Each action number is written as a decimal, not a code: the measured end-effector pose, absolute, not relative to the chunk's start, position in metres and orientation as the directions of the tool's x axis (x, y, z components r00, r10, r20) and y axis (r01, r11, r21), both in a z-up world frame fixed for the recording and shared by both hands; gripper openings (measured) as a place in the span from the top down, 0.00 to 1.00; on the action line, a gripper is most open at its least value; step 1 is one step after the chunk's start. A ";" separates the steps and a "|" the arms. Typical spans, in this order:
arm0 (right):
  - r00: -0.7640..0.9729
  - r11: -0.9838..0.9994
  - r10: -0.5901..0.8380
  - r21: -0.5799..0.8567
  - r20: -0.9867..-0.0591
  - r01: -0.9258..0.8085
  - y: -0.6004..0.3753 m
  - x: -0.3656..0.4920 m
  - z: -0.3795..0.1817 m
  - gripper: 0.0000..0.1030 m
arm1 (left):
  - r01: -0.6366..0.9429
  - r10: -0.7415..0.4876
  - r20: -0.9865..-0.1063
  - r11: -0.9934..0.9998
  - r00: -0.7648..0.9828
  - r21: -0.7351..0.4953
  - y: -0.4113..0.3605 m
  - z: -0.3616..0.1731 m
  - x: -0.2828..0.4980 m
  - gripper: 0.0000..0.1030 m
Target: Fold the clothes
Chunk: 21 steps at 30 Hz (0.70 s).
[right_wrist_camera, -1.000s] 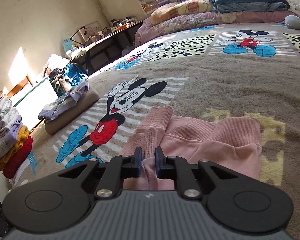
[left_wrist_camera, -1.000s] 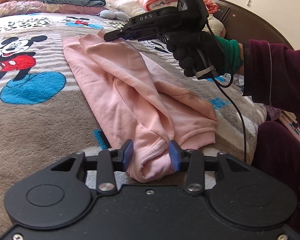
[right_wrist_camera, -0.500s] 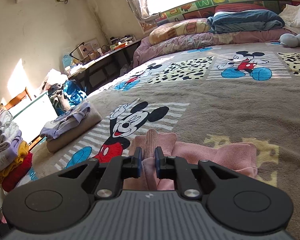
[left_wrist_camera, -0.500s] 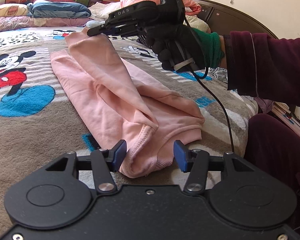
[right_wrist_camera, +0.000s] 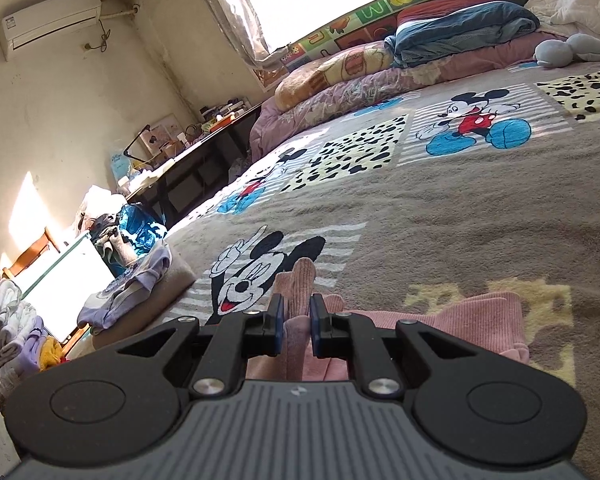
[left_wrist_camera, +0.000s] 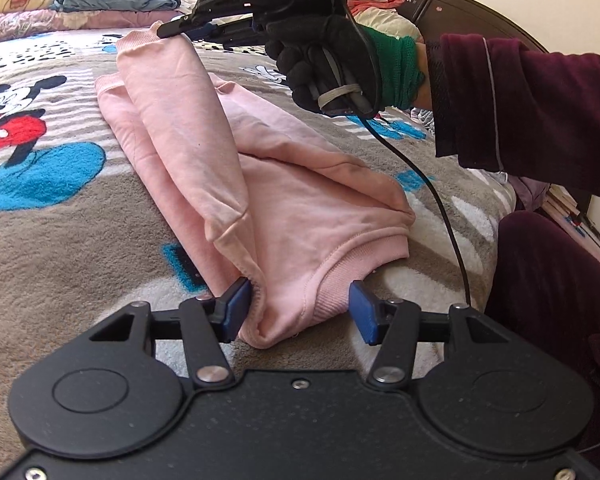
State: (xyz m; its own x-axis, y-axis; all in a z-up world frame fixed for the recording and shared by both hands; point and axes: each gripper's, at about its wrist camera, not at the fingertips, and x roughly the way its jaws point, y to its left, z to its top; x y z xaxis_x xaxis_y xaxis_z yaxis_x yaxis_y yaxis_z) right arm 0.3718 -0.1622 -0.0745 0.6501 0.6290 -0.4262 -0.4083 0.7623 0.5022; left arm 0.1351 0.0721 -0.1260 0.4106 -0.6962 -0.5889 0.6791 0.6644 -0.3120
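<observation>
Since a second ago, the left gripper (left_wrist_camera: 298, 310) has been spread wide; the sleeve (left_wrist_camera: 188, 120) is pinched and lifted by the right gripper (right_wrist_camera: 296, 326).

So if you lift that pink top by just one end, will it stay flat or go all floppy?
Probably floppy. The pink top already sags in a soft drape below the right gripper, which pinches its cuff. It looks light too: that one small pinch holds up the raised part. The fleecy blanket may grip it, so it would likely drag and bunch rather than slide.

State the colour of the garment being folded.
Pale pink garment; the left wrist view shows it best.
</observation>
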 end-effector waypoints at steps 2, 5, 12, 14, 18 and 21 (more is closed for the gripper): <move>0.648 0.760 0.631 0.507 -0.427 -0.406 -0.160 0.376 -0.078 0.86 | 0.673 -0.699 -0.589 0.664 0.405 -0.326 0.072 -0.126 0.137 0.49; 0.644 0.757 0.633 0.515 -0.429 -0.402 -0.158 0.382 -0.082 0.86 | 0.668 -0.701 -0.589 0.664 0.401 -0.336 0.072 -0.125 0.139 0.49; 0.636 0.779 0.614 0.489 -0.468 -0.392 -0.152 0.390 -0.095 0.86 | 0.647 -0.715 -0.583 0.660 0.385 -0.382 0.075 -0.126 0.145 0.49; 0.620 0.807 0.586 0.441 -0.521 -0.392 -0.146 0.393 -0.100 0.86 | 0.639 -0.720 -0.580 0.658 0.380 -0.399 0.076 -0.127 0.146 0.49; 0.597 0.848 0.529 0.347 -0.603 -0.401 -0.133 0.397 -0.109 0.85 | 0.629 -0.727 -0.576 0.655 0.374 -0.419 0.077 -0.126 0.149 0.47; 0.596 0.853 0.520 0.339 -0.612 -0.396 -0.130 0.400 -0.106 0.85 | 0.622 -0.731 -0.574 0.654 0.370 -0.431 0.077 -0.125 0.150 0.45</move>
State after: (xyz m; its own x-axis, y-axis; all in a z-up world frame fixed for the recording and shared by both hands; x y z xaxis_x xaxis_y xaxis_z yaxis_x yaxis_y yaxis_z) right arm 0.4003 -0.1305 -0.1062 0.5962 0.5197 -0.6119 -0.3957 0.8534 0.3392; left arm 0.1497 0.0772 -0.1251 0.3702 -0.7305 -0.5739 0.6219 0.6538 -0.4310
